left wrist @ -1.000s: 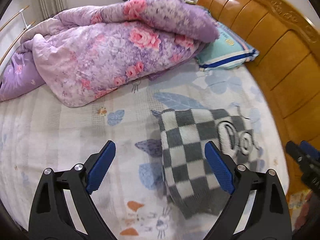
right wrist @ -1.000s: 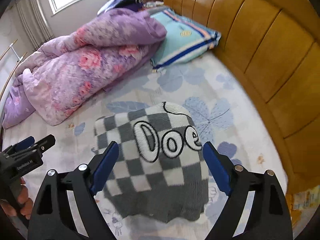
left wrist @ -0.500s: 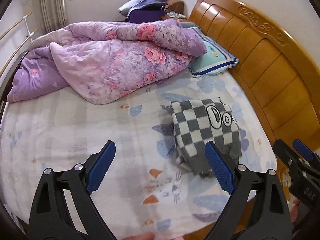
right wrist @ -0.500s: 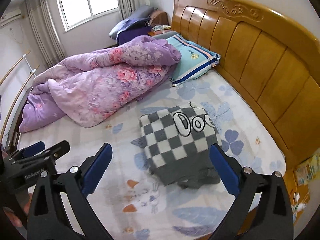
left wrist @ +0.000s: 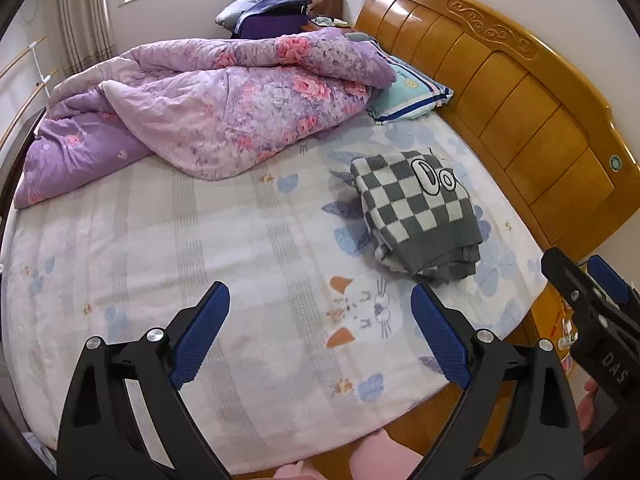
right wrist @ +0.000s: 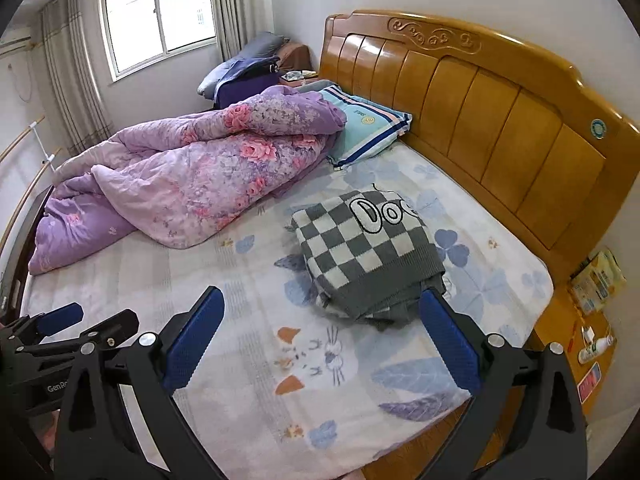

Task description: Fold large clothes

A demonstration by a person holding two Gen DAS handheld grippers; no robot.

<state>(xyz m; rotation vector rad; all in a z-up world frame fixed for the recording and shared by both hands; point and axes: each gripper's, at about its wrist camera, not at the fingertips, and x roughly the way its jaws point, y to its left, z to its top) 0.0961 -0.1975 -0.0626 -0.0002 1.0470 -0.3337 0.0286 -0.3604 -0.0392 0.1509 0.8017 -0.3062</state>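
A grey-and-white checked knit sweater (left wrist: 416,212) (right wrist: 368,256) lies folded into a compact stack on the bed sheet (left wrist: 200,248) (right wrist: 224,280), near the wooden headboard. My left gripper (left wrist: 320,334) hangs open above the near edge of the bed, well short of the sweater, with nothing between its blue pads. My right gripper (right wrist: 320,334) is open too and holds nothing; the sweater's near hem lies beyond its right finger. In the left wrist view the right gripper (left wrist: 588,292) shows at the right edge. In the right wrist view the left gripper (right wrist: 80,324) shows at the left edge.
A rumpled purple floral quilt (left wrist: 224,108) (right wrist: 192,172) covers the far half of the bed. A teal striped pillow (left wrist: 408,92) (right wrist: 364,128) leans by the headboard (left wrist: 520,92) (right wrist: 480,120). A low bedside surface with small items (right wrist: 588,320) stands at the right.
Both grippers have drawn back and up from the sweater toward the bed's near edge. The sweater now looks smaller and farther away, and much more of the bed is in view.
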